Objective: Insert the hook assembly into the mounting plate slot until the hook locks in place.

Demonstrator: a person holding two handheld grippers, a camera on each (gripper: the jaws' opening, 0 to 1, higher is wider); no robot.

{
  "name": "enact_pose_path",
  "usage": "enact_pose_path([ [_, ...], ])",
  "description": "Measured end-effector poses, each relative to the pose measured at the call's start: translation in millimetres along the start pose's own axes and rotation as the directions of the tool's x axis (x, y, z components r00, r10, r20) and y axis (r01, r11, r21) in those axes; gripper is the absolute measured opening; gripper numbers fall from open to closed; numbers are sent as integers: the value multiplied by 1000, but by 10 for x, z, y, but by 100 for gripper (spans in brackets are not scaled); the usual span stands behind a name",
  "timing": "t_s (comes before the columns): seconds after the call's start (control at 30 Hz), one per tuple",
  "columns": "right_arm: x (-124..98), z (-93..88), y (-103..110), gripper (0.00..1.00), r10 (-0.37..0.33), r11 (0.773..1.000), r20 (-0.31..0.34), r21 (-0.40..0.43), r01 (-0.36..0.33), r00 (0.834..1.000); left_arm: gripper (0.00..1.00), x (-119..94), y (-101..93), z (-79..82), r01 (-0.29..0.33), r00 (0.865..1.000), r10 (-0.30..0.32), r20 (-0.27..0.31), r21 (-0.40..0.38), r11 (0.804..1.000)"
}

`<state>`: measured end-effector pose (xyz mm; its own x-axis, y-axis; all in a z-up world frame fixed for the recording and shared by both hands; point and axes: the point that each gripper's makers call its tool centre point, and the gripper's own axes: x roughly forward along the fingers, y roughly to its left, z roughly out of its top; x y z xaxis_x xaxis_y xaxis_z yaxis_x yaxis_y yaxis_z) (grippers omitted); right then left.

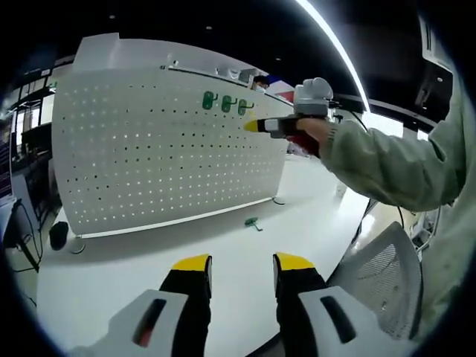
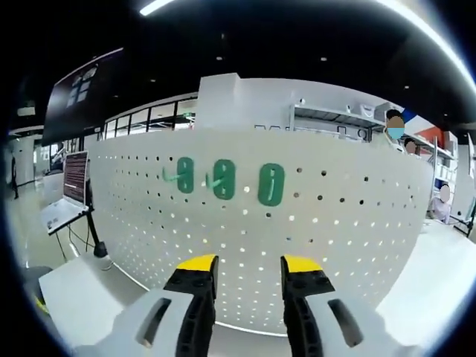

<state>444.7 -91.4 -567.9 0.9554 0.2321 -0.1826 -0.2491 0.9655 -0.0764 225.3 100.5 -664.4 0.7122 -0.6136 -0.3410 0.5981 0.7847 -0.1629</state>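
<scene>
Hook [image 1: 253, 222] lay loose on table [image 1: 223, 245], ahead of empty, parted left gripper [image 1: 242, 264]; right gripper [image 2: 242, 266], also parted and empty, faced pegboard [image 2: 335, 216].

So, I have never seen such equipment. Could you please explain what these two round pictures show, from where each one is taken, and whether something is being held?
No robot here: a person holds a two-jaw tool in each hand, and a fisheye camera rides on each tool.

The left gripper view looks along the left gripper, its yellow-tipped jaws apart and empty. Beyond it lies a white table with an upright white pegboard. Three green hooks hang near the board's top, and one more green hook lies on the table. The person's sleeve reaches in, holding the right gripper up near the hanging hooks.

The right gripper view looks along the right gripper, close to the board and the hooks. Its jaws are open, holding nothing.
</scene>
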Motion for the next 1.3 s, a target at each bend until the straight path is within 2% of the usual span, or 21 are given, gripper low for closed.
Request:
enact_pose_path([
  [0.3, -149, -226, 132, 34, 28, 1000, -34, 12, -28, 999, 34, -19, -8, 3, -4, 1000, 4, 4, 0, 1000],
  [0.83, -459, -801, 445, 37, 105, 994, -133, 50, -100, 986, 34, -53, -43, 15, -11, 1000, 11, 11, 2, 1000],
  [0.97, -557, -961, 546, 38, 135, 990, -165, 58, -127, 977, 34, -57, -59, 16, -11, 1000, 11, 10, 4, 1000],
  [1.03, -615, -1054, 633, 39, 166, 986, -196, 40, -161, 967, 34, -59, -63, 20, -10, 1000, 10, 10, 5, 1000],
  [1.23, -808, -1189, 809, 41, 210, 977, -227, 9, -213, 951, 34, -65, -76, 32, -11, 1000, 11, 9, 11, 1000],
  [1.3, -880, -1224, 864, 42, 228, 973, -233, 23, -229, 945, 34, -64, -76, 28, -12, 1000, 12, 7, 13, 1000],
])
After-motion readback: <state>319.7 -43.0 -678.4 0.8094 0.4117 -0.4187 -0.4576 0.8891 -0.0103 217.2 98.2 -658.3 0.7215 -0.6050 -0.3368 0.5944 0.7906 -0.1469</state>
